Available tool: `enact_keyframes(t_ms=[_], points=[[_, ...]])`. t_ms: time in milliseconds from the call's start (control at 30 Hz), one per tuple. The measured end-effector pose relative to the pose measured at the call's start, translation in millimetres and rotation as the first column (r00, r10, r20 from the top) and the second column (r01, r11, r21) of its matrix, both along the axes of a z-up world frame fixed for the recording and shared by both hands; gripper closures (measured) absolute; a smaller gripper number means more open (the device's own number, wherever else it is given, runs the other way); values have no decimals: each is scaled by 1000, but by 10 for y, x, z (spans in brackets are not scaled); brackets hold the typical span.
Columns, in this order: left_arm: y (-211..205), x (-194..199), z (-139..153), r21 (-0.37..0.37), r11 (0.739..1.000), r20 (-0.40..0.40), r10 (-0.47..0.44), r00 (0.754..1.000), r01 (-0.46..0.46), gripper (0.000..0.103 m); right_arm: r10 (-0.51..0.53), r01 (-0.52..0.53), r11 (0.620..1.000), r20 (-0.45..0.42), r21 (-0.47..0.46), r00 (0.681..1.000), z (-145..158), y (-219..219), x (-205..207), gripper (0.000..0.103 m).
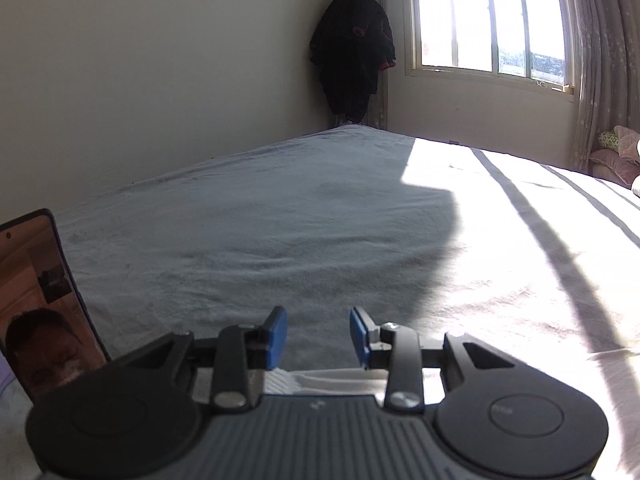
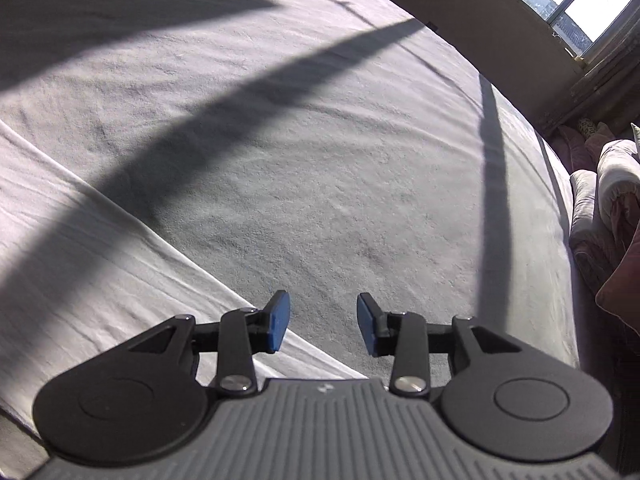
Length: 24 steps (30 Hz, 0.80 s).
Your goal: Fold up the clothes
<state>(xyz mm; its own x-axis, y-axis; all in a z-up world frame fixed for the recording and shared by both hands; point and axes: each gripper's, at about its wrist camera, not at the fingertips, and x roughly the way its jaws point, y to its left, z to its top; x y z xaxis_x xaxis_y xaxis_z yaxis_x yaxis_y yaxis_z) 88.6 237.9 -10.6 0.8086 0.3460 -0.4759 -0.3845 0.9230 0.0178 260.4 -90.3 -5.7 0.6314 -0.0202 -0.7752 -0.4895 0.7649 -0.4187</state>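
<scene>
A white garment (image 2: pixel 80 240) lay spread flat at the near left of the grey bed (image 2: pixel 340 160), its straight edge running diagonally under the right gripper (image 2: pixel 318 322). The left wrist view caught only a white strip (image 1: pixel 320 382) behind the left gripper (image 1: pixel 319 338), plus a phone (image 1: pixel 40 300) at near left, a dark coat (image 1: pixel 352 52) and a window (image 1: pixel 488 16) far off. Much open bedding stretched beyond. Both grippers stood wide apart, holding and touching nothing.
</scene>
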Motion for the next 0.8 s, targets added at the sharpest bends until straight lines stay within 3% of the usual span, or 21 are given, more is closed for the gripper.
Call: enact_keyframes(t_ms=[100,233,467,667,700,733,767,800], points=[[-241,68,-90,1,996,-52,-93,994,93,67,-76,77,997,9,-29,997,22,-413,94,63],[-508,149,-220,44,986,-108,-152,982,158,67,-127,127,986,5,-105,992,-47,-807,203,63],[-608,241,-414,78,981,-172,-162,972,177,67,-204,200,961,-1,-193,979,-286,-1363,362,63],[-633,279,-466,98,979,-172,-159,972,177,67,-253,251,943,16,-221,967,-503,-1650,407,66],[-638,277,-466,102,979,-172,-158,972,178,67,-257,256,942,24,-215,966,-515,-1673,408,71],[-642,275,-464,106,978,-173,-158,972,178,67,-262,261,941,23,-214,965,-530,-1683,413,91],[-647,272,-459,110,978,-173,-157,972,178,67,-269,266,940,13,-216,963,-547,-1683,421,103],[-650,267,-458,114,977,-172,-157,972,178,67,-263,260,939,16,-224,965,-560,-1665,417,103]])
